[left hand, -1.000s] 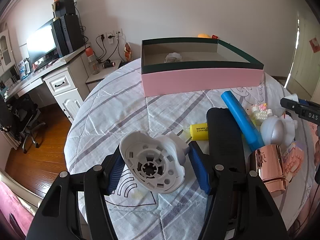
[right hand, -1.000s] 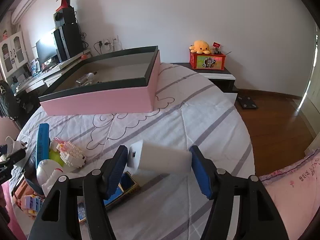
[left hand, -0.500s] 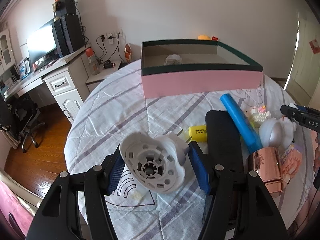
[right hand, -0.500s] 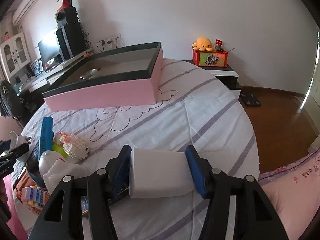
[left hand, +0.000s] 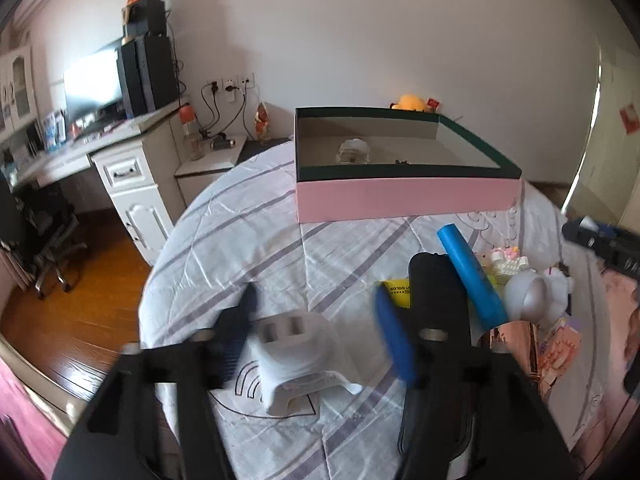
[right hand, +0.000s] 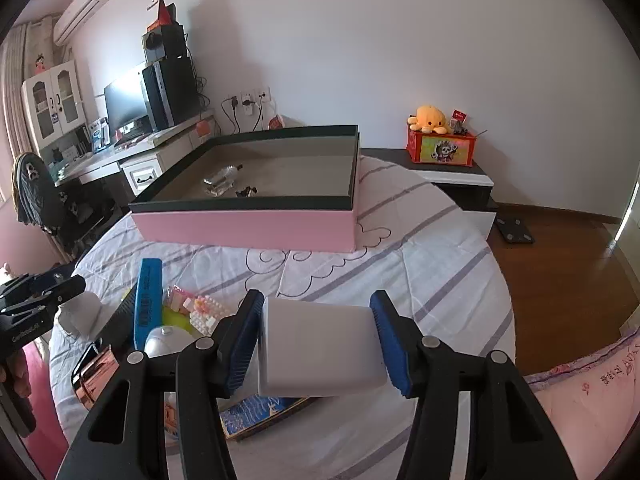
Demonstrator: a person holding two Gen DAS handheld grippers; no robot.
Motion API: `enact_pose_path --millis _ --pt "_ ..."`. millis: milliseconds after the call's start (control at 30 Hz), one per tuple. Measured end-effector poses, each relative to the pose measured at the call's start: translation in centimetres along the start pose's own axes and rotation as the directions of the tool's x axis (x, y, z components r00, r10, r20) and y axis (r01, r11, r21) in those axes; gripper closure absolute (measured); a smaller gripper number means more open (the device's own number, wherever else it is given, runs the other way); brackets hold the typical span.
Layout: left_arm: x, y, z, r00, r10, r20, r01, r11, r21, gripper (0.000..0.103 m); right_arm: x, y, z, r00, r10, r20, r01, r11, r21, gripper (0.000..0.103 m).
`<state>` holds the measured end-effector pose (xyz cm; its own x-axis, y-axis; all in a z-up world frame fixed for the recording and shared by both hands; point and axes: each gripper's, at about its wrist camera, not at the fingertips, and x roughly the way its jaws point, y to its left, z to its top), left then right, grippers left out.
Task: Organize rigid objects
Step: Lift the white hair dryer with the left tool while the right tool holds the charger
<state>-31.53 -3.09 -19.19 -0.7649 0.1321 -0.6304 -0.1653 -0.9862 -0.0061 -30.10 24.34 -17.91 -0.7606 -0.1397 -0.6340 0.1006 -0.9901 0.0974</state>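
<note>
My left gripper (left hand: pixel 316 332) is open. The white plastic plug-shaped device (left hand: pixel 298 354) lies on the striped tablecloth between its fingers, touching the left finger and clear of the right one. My right gripper (right hand: pixel 320 340) is shut on a white rectangular block (right hand: pixel 320 350) and holds it above the table. The pink box with a dark green rim (left hand: pixel 404 196) stands at the far side of the table; it also shows in the right wrist view (right hand: pixel 248 226). A clear bottle (right hand: pixel 222 178) lies inside it.
To the right of my left gripper lie a black case (left hand: pixel 438 292), a blue tube (left hand: pixel 470 276), a yellow item (left hand: pixel 398 292), a white round toy (left hand: pixel 532 298), a rose-gold box (left hand: pixel 516 344) and toy bricks (right hand: pixel 200 308). A patterned blue box (right hand: pixel 260 412) lies under the white block.
My left gripper has opened and the white device has dropped from it onto the tablecloth. My right gripper has risen a little with the white block.
</note>
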Motion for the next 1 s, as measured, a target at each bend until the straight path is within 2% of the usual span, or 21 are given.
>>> enact_pose_path --millis 167,267,467,533,567,667,1000 --pt "1.8 1.0 -1.9 0.996 0.033 -0.081 -0.035 0.999 -0.019 0.025 0.7 -0.6 -1.1 1.000 -0.003 -0.026 0.004 1.000 0.024 0.046" --pt "2.5 1.4 -2.8 0.994 0.017 -0.107 -0.020 0.999 -0.030 0.024 1.0 -1.1 -1.6 0.999 -0.015 -0.035 0.017 0.999 0.030 0.046" --pt "2.8 1.6 -2.7 0.995 0.030 -0.094 -0.033 0.999 -0.039 0.025 1.3 -2.7 -2.6 0.998 -0.036 -0.052 0.040 0.997 0.067 0.046" --pt "3.0 1.5 -2.6 0.995 0.019 -0.094 -0.022 0.999 -0.037 0.034 1.4 -3.1 -3.0 0.998 -0.025 -0.055 0.029 0.996 0.082 0.046" --pt "3.1 1.4 -2.5 0.996 0.009 -0.093 -0.012 0.999 -0.035 0.049 1.3 -3.1 -3.0 0.998 -0.022 -0.051 0.027 0.996 0.087 0.046" --pt "3.1 0.9 -2.5 0.996 0.019 -0.083 -0.019 1.000 -0.003 0.048 1.2 -3.2 -3.1 0.999 -0.021 -0.048 0.025 0.996 0.089 0.046" --pt "3.0 0.4 -2.4 0.996 0.033 -0.088 -0.031 0.999 0.019 0.048 0.3 -3.3 -4.0 0.999 -0.044 -0.028 0.047 0.990 0.132 0.044"
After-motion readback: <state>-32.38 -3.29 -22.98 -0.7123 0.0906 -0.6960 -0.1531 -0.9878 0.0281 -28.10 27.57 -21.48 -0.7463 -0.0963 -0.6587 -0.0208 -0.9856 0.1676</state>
